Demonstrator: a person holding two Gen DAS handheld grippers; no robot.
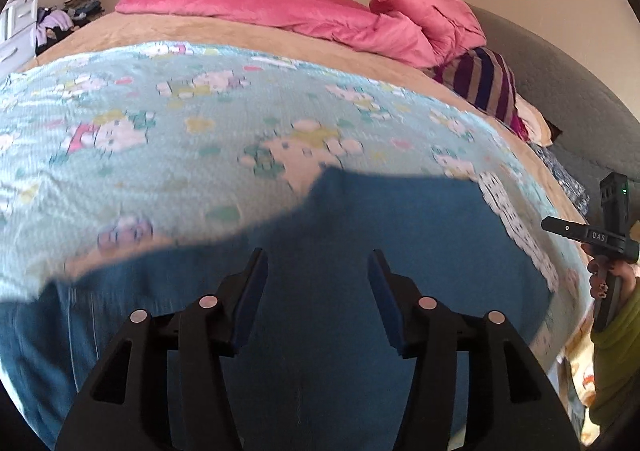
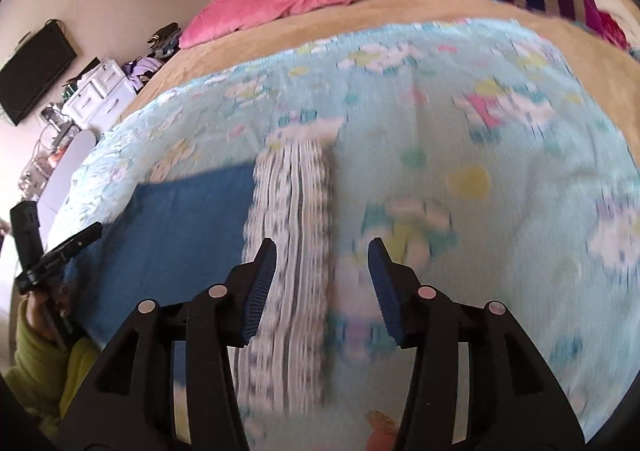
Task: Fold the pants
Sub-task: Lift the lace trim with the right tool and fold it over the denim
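Two pairs of jaws stand spread wide, and neither has hold of anything. The left gripper (image 1: pixel 318 263) hovers over the blue pants (image 1: pixel 360 251), whose cloth fills the gap between its blue pads and runs on beneath both fingers; whether the pads touch the cloth cannot be told. The right gripper (image 2: pixel 322 251) hangs over a different thing: between and just left of its jaws lies a white garment with dark patterned stripes (image 2: pixel 292 235), a long strip running away from the camera, and to the right of that only the light blue cartoon-print blanket (image 2: pixel 500 139) shows.

In the right wrist view the pants (image 2: pixel 180 235) lie well to the left of the jaws, their right edge meeting the striped garment. The left wrist view shows the same striped garment (image 1: pixel 512 219) only as a narrow band along the far right edge of the pants.

Each camera catches the other tool: the right gripper (image 1: pixel 588 237) at the bed's right edge, the left gripper (image 2: pixel 60 251) over the pants' near left corner, each held by a hand in a yellow-green sleeve (image 2: pixel 36 367).

Farther out, the blanket covers a tan bedspread (image 1: pixel 240 35), with a pink duvet (image 1: pixel 280 7) and a striped pillow (image 1: pixel 480 83) at the head. Only the right view shows a wall-mounted television (image 2: pixel 36 67).
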